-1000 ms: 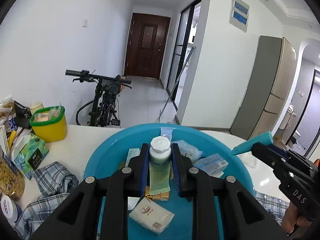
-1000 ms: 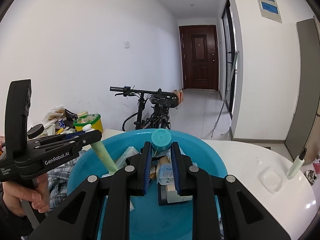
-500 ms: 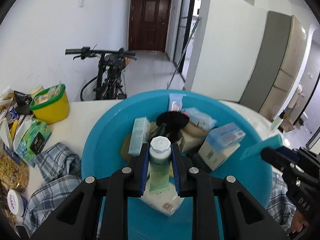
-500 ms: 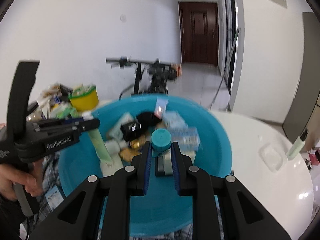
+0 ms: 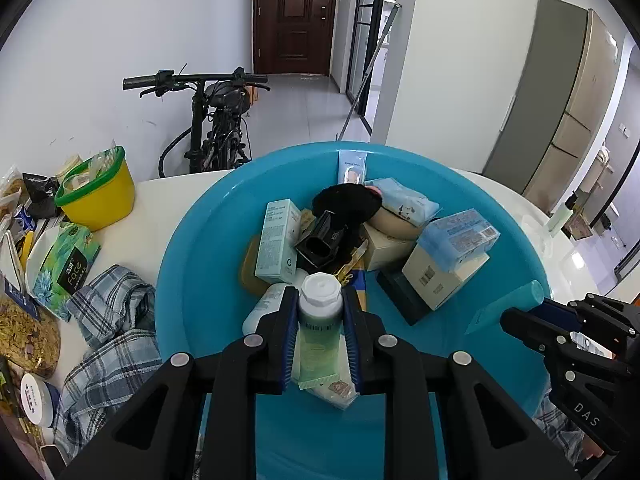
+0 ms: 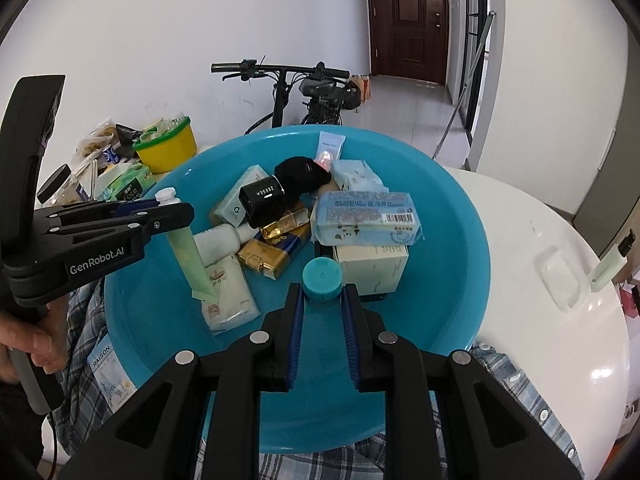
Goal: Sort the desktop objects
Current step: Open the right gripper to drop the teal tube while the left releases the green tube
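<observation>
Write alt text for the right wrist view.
The right hand-held gripper grips a teal-capped tube above a blue basin piled with boxes and packets. At left, the left hand-held gripper holds a green tube over the basin.

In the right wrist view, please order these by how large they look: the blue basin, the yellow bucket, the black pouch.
1. blue basin
2. yellow bucket
3. black pouch
The last two look alike, and the bucket stands farther away, so their order is unsure.

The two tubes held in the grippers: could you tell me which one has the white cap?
The pale green tube in the left gripper; the right gripper holds a teal tube with a teal cap.
</observation>
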Demonstrator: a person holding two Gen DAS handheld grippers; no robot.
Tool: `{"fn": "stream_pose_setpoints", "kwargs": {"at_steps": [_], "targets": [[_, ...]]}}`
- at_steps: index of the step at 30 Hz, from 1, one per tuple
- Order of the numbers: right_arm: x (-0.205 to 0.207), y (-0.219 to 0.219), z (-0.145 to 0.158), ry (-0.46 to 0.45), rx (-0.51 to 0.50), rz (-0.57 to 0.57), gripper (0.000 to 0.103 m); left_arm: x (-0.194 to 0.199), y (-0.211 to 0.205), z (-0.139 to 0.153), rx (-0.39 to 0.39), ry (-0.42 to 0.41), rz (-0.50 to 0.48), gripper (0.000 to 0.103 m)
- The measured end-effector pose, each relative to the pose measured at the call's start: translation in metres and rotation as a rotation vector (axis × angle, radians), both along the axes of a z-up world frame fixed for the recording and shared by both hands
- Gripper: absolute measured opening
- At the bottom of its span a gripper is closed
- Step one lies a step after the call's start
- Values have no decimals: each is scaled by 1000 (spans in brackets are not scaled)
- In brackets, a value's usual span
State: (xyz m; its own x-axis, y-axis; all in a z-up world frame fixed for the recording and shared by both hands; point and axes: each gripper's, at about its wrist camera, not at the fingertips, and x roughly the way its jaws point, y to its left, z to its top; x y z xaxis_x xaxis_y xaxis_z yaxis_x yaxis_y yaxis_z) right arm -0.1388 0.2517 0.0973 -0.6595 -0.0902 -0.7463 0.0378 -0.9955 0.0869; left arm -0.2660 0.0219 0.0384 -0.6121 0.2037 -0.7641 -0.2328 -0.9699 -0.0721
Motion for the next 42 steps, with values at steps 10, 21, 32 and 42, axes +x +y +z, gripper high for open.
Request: {"fn": "stream_pose_setpoints", "kwargs": {"at_steps": [10, 21, 32, 42], "targets": [[-4, -3, -8, -30, 10, 8, 18, -3, -1, -7, -13, -23, 14, 23], [-4, -3, -9, -27, 9, 11, 18, 2, 3, 0, -51, 56, 12, 30], [-4, -5, -14, -41, 11, 16, 18, 1, -5, -2, -24, 42, 40, 59], [-6, -1, -20, -55, -6, -2, 18, 4, -8, -13, -27, 14, 49, 59]]}}
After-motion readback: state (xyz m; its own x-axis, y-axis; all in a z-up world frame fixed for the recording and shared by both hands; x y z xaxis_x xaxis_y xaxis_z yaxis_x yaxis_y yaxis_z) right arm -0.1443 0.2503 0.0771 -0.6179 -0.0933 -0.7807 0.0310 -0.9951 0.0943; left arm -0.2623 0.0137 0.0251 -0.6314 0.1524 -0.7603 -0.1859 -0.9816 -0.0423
